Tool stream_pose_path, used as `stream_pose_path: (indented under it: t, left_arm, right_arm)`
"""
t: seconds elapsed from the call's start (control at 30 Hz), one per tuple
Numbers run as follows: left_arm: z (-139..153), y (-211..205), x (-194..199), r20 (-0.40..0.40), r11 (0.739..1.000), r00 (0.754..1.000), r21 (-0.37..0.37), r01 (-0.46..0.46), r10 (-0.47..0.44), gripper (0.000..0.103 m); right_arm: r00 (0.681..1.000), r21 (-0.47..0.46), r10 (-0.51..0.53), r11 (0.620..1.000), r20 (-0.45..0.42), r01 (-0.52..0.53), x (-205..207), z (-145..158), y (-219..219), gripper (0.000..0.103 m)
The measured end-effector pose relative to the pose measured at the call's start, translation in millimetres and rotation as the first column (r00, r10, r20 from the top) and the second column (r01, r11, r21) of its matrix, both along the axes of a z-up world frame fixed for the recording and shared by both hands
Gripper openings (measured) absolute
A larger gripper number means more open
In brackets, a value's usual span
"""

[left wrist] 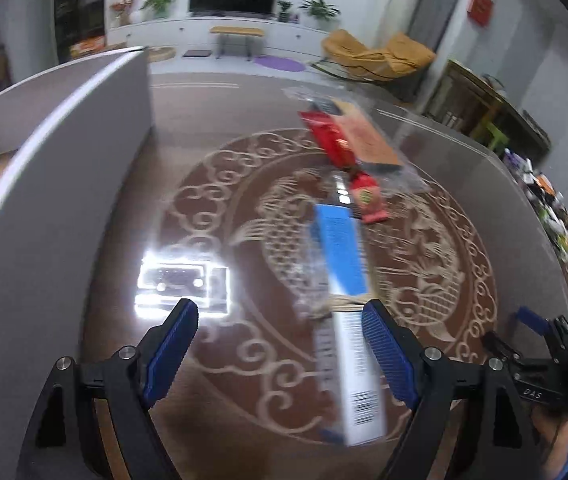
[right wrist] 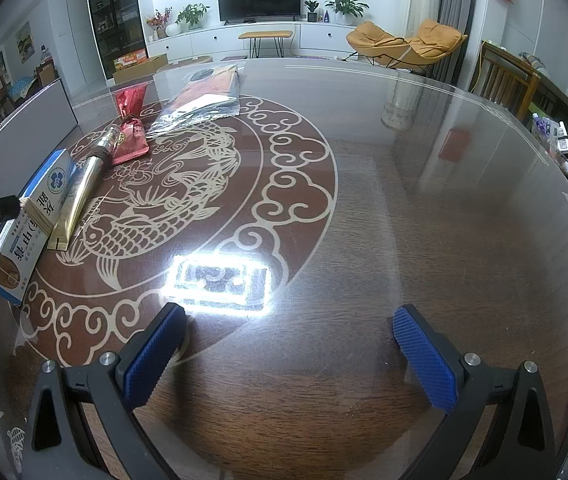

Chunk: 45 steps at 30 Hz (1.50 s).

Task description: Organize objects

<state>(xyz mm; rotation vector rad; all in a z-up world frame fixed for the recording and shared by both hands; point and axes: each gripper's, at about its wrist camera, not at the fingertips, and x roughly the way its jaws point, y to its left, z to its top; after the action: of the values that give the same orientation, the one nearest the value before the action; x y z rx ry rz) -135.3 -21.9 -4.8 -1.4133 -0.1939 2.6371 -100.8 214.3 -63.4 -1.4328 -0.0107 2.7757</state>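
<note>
A glass-topped worktop [right wrist: 424, 200] with a carved fish and cloud medallion is shown in both wrist views. The left gripper [left wrist: 279, 320] is seen with its blue-padded fingers [left wrist: 173, 344] spread wide and nothing gripped. A blue-and-white medicine box [left wrist: 344, 280] lies flat on the worktop ahead of this gripper, its near end reaching in between the fingers beside the right-hand pad; contact with that pad cannot be confirmed because of blur. In the right wrist view the same box [right wrist: 29, 220] is seen near the left edge of the worktop, banded around its middle with rubber bands. A gold tube [right wrist: 81, 196] lies just beside the box, toward the medallion centre. Beyond the tube, a small red packet [right wrist: 129, 142] and a second red packet [right wrist: 129, 98] are noted, and a clear plastic bag holding an orange-and-dark card [right wrist: 203, 96] lies toward the far edge. A grey upright board [left wrist: 55, 184] stands along the left edge of the worktop. The right gripper [right wrist: 288, 324] is held over the near part of the worktop, fingers [right wrist: 424, 356] fully apart and empty, well apart from the objects. A bright lamp reflection [right wrist: 219, 280] is recorded on the glass just ahead of it.
</note>
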Motion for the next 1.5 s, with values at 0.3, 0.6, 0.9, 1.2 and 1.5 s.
stream_pose_path:
  t: [0.3,0.6,0.9,1.2,1.5]
  left_arm:
    - [8,-13,2,-0.017,0.996,0.998,-0.058,-0.06,0.059,0.084]
    - [13,-24,8,-0.029,0.995,0.997,-0.067,-0.071,0.07,0.084]
    - [9,0,5,-0.036,0.998,0.999,-0.061,-0.019,0.017,0.084]
    - [-6,71,2,-0.02,0.979,0.989,-0.142,0.144,-0.148,0.084]
    - [-15,41,-11,0.033,0.985,0.998,-0.164,0.059,-0.054,0.084]
  right_arm:
    - [1.0,0.0,0.0,1.0,0.0,0.0,0,0,0,0.103]
    - [1.0,0.0,0.0,1.0,0.0,0.0,0,0,0,0.103]
    - [1.0,0.0,-0.001,1.0,0.0,0.001,0,0,0,0.103]
    - [1.0,0.0,-0.001,1.0,0.0,0.001,0,0,0,0.103]
    - [1.0,0.0,-0.001,1.0,0.0,0.001,-1,0,0,0.103]
